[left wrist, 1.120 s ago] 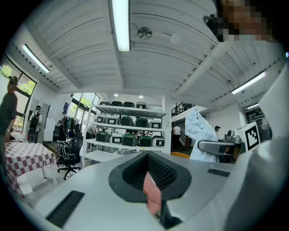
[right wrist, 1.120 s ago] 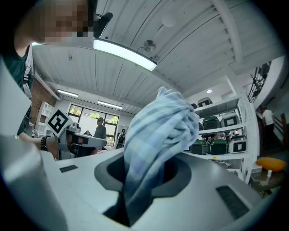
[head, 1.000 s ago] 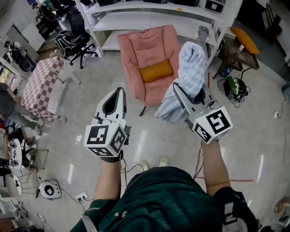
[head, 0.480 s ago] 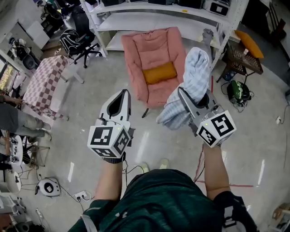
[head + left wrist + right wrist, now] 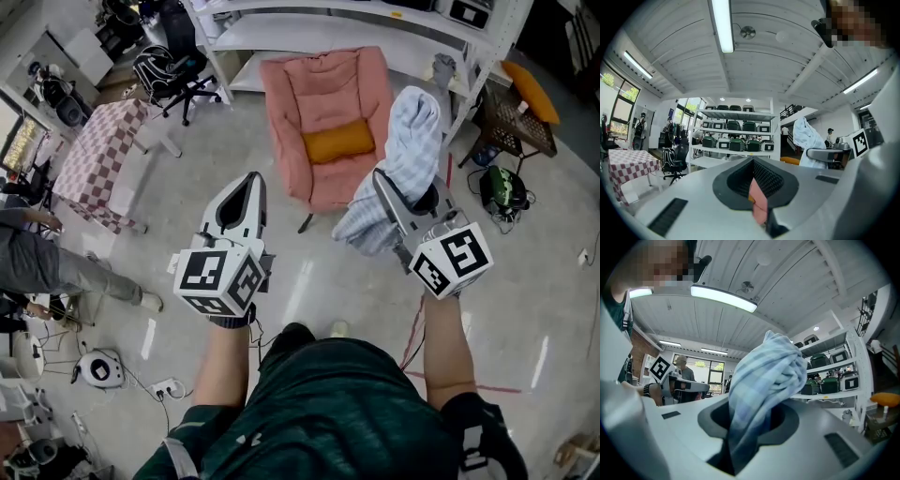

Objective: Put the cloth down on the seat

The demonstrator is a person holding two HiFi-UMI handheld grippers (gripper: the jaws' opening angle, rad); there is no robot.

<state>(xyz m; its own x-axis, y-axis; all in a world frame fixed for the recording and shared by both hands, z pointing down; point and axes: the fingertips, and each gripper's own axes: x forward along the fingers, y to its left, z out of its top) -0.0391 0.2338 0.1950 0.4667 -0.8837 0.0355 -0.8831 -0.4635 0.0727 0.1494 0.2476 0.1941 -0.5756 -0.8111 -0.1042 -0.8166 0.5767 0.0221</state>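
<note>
A pale shiny floor (image 5: 281, 281) filled most of the head view, and a white shelving rack (image 5: 328, 28) ran along its top edge. Directly in front of the rack stood a pink armchair (image 5: 323, 103), facing the person. To its left, well apart, were a table with a red-checked cover (image 5: 98, 150) and a black office chair (image 5: 173, 75). The cloth (image 5: 405, 155), pale blue with a faint check, was not on the seat. It was up in the air at the chair's right side, pinched in the right gripper (image 5: 384, 186). In the right gripper view its jaws were clamped on a twisted neck of the cloth (image 5: 759, 394). A rounded bundle of fabric rose above the pads, and the rest hung below the jaws. The left gripper (image 5: 246, 187) was held out level over the floor near the chair's front left corner. In the left gripper view its jaws were pressed together at the pads and carried nothing. An orange cushion (image 5: 337, 142) lay across the middle of the seat, with bare pink seat showing in front of it.
</note>
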